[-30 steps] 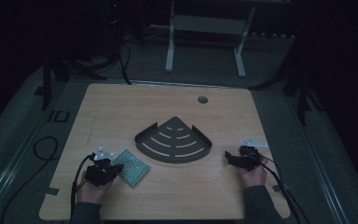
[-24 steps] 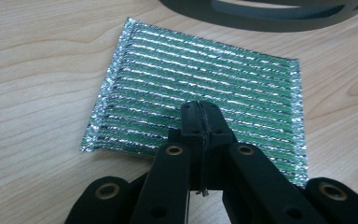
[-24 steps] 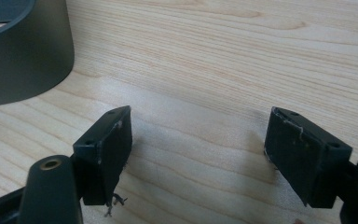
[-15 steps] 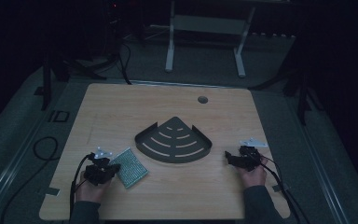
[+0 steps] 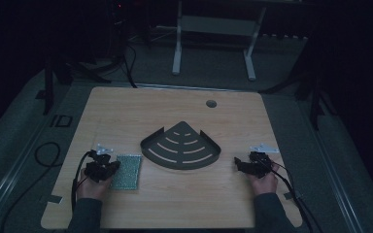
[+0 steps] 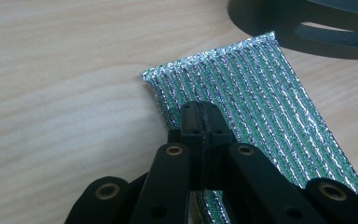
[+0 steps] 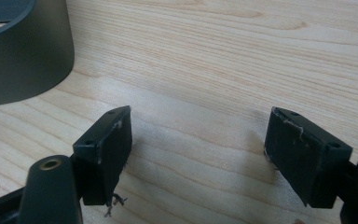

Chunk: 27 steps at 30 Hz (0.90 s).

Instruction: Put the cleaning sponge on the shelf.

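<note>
Currently, left claw (image 6: 200,114) pinches the scouring pad (image 6: 265,102) by its edge: light, limp, likely sags. Right claw (image 7: 198,154) spread.

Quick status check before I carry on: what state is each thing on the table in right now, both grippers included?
Left gripper: shut on the green scrubbing pad.
Green scrubbing pad: flat on the table, pinched at its edge.
Right gripper: open, nothing between the fingers.
Dark corner shelf: lying flat mid-table, nothing in it.
</note>
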Tool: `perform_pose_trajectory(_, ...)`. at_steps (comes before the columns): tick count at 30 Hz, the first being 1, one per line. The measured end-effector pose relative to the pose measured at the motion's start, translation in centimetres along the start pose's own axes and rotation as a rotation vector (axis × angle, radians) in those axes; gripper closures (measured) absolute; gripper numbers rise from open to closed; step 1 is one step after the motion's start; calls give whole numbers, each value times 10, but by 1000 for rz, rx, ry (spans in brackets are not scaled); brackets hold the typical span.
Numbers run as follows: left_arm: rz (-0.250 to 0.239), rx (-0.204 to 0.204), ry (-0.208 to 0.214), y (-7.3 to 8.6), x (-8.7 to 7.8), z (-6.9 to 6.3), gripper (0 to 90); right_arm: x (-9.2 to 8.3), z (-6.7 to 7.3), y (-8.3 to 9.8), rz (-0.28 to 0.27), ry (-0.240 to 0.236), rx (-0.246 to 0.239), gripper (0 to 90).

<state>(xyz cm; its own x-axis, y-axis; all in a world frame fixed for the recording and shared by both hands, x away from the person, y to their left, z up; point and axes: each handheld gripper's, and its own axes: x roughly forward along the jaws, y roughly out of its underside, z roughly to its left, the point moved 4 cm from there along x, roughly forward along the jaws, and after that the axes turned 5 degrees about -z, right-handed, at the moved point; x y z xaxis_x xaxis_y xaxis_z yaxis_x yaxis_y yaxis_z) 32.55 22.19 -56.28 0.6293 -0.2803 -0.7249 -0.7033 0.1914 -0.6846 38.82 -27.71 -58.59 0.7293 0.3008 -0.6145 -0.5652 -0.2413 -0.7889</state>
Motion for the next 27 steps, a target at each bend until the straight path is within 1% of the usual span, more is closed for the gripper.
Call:
perform_pose_trajectory(5,-5,25,4,-8,7,5,896,0,0,0,0,0,0,227)
perform_pose_trajectory(13,-1,32,19,-20,17,12,890,0,0,0,0,0,0,227)
perform_pose_trajectory(15,2,29,32,-23,18,12,875,0,0,0,0,0,0,227)
perform_pose_trajectory(20,24,42,43,-28,18,15,837,0,0,0,0,0,0,227)
perform_pose_trajectory(24,29,50,55,-33,13,18,826,0,0,0,-1,0,1,227)
perform_pose_trajectory(27,41,55,67,-36,8,22,819,0,0,0,-1,0,1,227)
